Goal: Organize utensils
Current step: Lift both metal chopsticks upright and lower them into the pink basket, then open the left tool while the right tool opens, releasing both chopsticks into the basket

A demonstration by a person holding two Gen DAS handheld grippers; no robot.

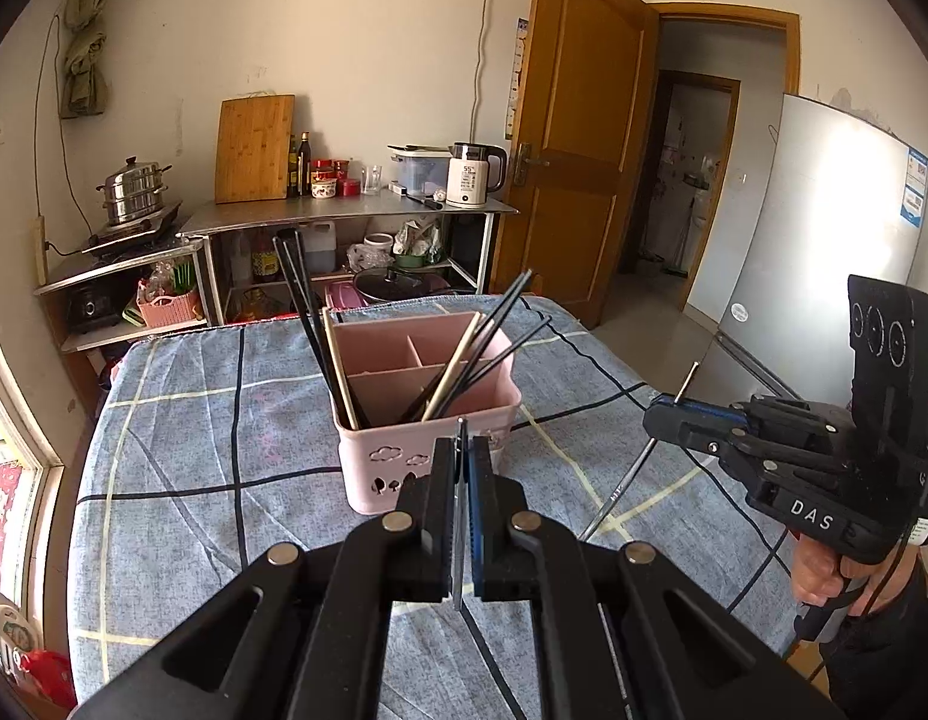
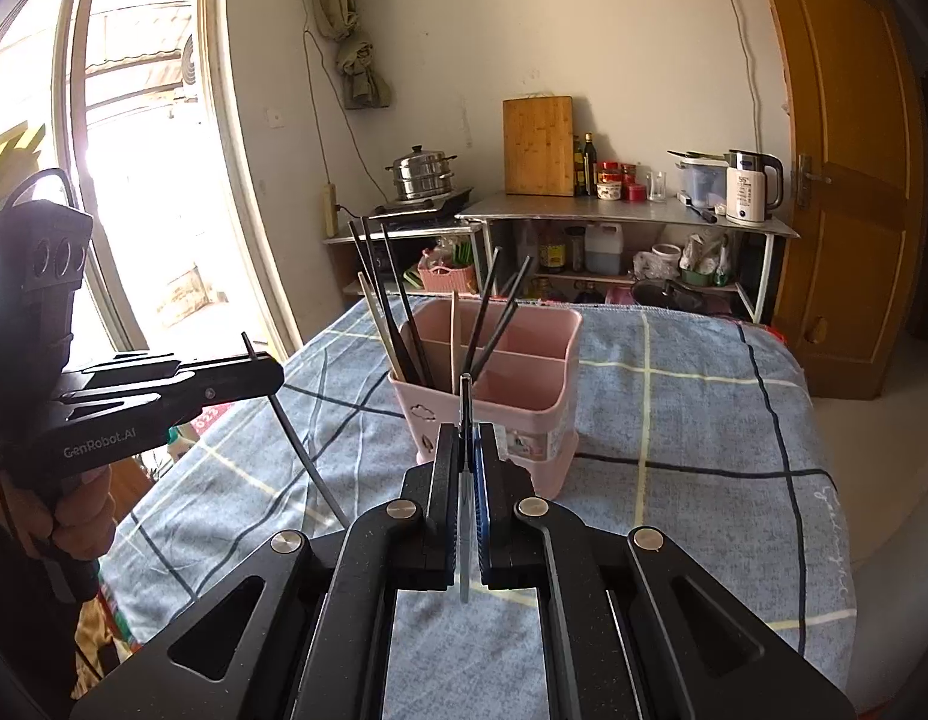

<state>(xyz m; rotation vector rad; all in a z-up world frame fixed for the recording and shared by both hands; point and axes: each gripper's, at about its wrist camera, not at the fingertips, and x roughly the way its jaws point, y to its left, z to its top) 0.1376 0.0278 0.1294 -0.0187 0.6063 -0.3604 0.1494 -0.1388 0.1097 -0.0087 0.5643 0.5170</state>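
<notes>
Both grippers are clamped on a thin chopstick each, left gripper point(image 1: 462, 450) and right gripper point(image 2: 467, 444) holding them upright, likely for dropping into the pink holder point(image 1: 428, 432) mid-table on the checked cloth point(image 1: 224, 420).

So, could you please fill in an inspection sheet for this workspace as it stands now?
Surface: checked blue cloth over the table.
Job's things: pink caddy holding dark and pale chopsticks.
Clutter: nothing seen on the cloth.
Grippers: left gripper shut on a thin metal utensil; right gripper shut on a thin metal chopstick.
Cables: black cable under the right gripper.
Surroundings: steel shelf with kettle, cutting board; wooden door; fridge.
</notes>
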